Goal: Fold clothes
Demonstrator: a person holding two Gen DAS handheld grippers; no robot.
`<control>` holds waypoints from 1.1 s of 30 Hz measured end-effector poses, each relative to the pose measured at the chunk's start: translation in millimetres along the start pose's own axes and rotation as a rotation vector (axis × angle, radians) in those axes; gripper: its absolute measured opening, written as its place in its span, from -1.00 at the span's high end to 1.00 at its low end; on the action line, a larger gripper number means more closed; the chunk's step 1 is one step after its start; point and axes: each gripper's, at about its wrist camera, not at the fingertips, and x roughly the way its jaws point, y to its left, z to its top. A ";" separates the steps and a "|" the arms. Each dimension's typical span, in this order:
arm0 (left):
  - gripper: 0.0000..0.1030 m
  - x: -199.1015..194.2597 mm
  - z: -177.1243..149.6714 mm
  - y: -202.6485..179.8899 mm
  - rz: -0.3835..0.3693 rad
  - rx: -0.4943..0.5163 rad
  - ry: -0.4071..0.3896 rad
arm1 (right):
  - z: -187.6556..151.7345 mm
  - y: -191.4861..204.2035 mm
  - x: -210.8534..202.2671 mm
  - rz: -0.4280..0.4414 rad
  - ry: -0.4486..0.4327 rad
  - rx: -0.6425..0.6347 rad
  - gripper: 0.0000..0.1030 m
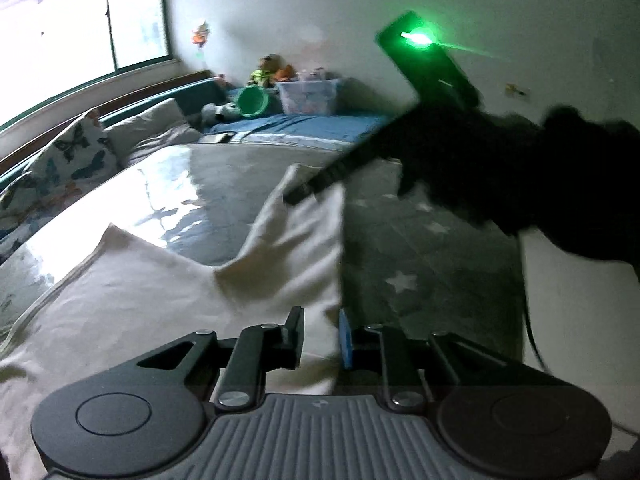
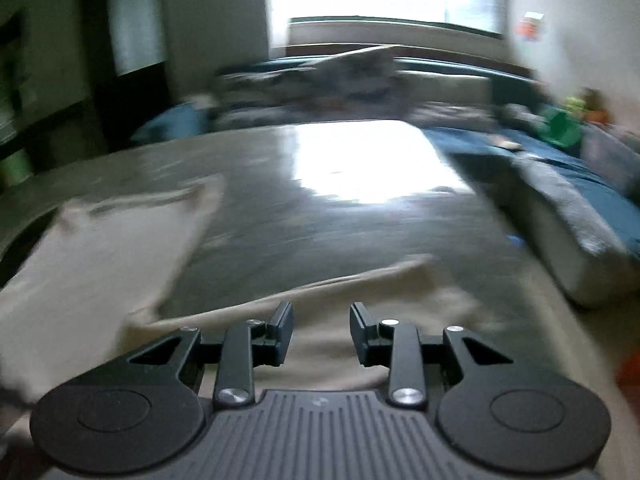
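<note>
My left gripper has its jaws a little apart with the edge of the cream cloth between them; I cannot tell if they pinch it. The cloth lies on the grey star blanket. My right gripper hangs over the cloth with jaws spread, holding nothing.

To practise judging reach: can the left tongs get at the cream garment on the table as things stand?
Likely yes: the cream garment has its edge right between the left tongs, with nothing blocking. Whether they pinch it is unclear.
</note>
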 end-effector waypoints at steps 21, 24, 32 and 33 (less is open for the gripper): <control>0.47 4.6 -8.5 3.7 -0.030 -0.019 0.039 | 25.5 -59.7 40.3 -0.167 -0.018 0.104 0.29; 0.45 4.5 -9.0 2.8 -0.027 -0.014 0.037 | 23.1 -75.2 33.4 -0.182 -0.015 0.141 0.25; 0.36 2.6 -8.0 3.3 -0.011 -0.022 0.034 | 3.5 -97.3 23.0 -0.173 0.004 0.251 0.24; 0.35 1.2 -7.7 4.1 -0.008 -0.027 0.032 | 1.7 -97.0 22.0 -0.168 0.003 0.257 0.24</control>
